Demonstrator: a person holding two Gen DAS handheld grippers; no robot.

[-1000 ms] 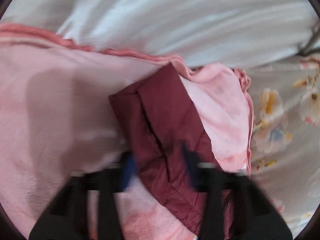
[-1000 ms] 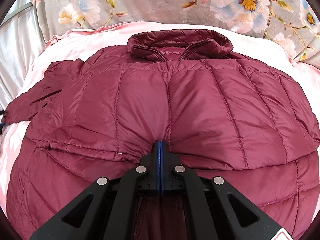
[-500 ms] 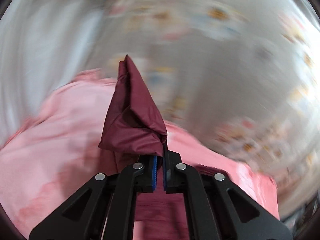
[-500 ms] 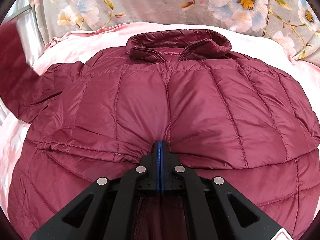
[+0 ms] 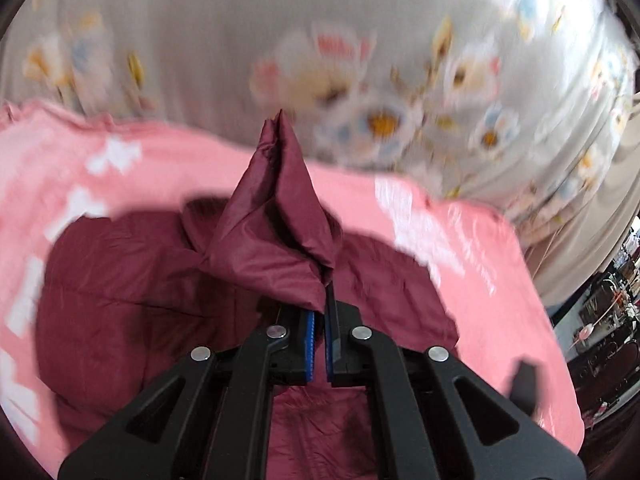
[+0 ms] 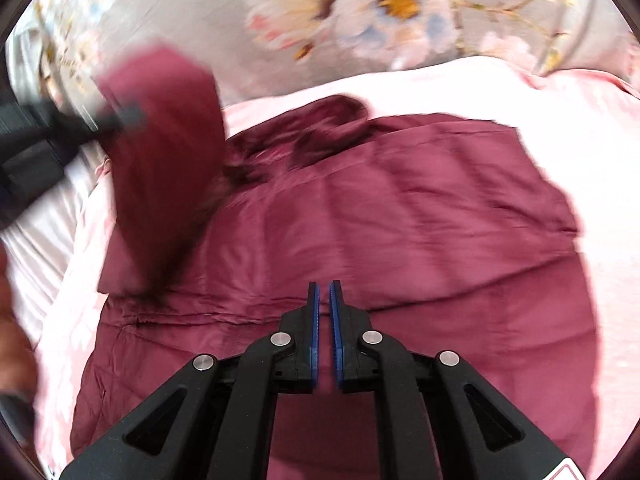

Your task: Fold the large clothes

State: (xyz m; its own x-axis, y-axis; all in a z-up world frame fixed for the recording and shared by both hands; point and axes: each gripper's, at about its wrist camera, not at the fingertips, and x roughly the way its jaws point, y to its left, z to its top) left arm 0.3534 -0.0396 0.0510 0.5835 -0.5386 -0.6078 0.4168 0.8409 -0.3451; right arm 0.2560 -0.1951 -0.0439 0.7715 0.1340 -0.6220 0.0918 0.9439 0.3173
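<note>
Item 1, jacket (image 6: 400, 216): dark red, quilted, lying flat on the pink blanket (image 6: 540, 92) on the bed, spread ahead of and beneath my right tool (image 6: 324, 292). Collar at the far end, away from me.

Item 2, sleeve (image 5: 280, 216): lifted clear of the jacket body, its end bunched into a peak just ahead of my left tool (image 5: 320, 312). In the right view it hangs as a blurred red flap to the upper left of my right tool, above the jacket's left edge.

Item 3, left tool: clamped tight on the sleeve cloth, which spills over the tips (only a thin pinch of fabric seems caught).

Item 4, right tool: jaws opening, a narrow gap between the blue pads, nothing between them; it hovers over the middle of the jacket body.

Item 5, surroundings: flowered sheet (image 6: 360, 8) beyond the blanket, on the far side of both tools.

Risks, as I judge them:
- The slick cloth could slide out of my left tool partway across, since the pinch is shallow.
- With my right tool off the body, the pull on the sleeve could drag the whole jacket sideways and spoil the flat lay.
- The sleeve may land twisted or bunched, not flat across the chest.
</note>
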